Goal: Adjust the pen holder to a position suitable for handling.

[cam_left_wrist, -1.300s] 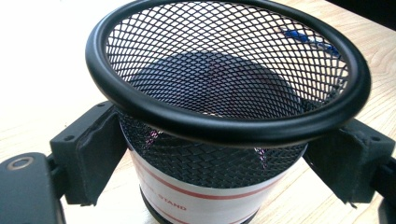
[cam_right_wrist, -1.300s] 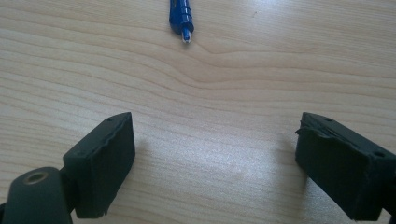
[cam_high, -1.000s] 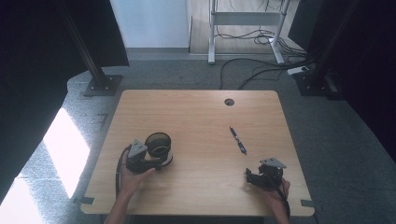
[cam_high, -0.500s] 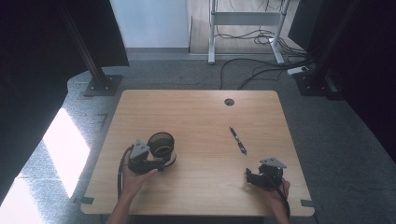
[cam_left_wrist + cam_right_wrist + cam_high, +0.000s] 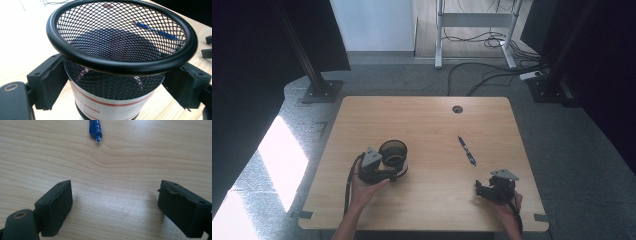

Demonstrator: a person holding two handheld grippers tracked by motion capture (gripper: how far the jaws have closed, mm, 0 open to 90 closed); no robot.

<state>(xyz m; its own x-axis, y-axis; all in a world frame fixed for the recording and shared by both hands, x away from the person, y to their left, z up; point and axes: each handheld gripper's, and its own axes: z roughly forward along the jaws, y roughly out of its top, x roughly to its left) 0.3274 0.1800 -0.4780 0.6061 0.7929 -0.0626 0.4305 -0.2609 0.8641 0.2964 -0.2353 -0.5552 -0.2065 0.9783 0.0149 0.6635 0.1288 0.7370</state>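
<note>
A black wire-mesh pen cup [image 5: 393, 153] with a white label band stands upright on the left half of the wooden table [image 5: 427, 120]. My left gripper [image 5: 395, 169] has one jaw against each side of the cup [image 5: 120, 50], just below its rim. The cup is empty inside. A blue pen [image 5: 467, 150] lies flat right of the middle. My right gripper [image 5: 480, 190] rests near the front right edge, open, with bare wood between its jaws [image 5: 115, 205]. The pen's tip [image 5: 96, 131] points at it from a short way ahead.
A round cable hole [image 5: 457, 109] sits near the table's far edge. Black stands [image 5: 319, 85] and loose cables [image 5: 482, 82] are on the floor beyond the table. A sunlit patch [image 5: 282, 160] lies on the floor at the left.
The left gripper and the mesh cup have shifted slightly to the right together. The right gripper and the pen have stayed put.
</note>
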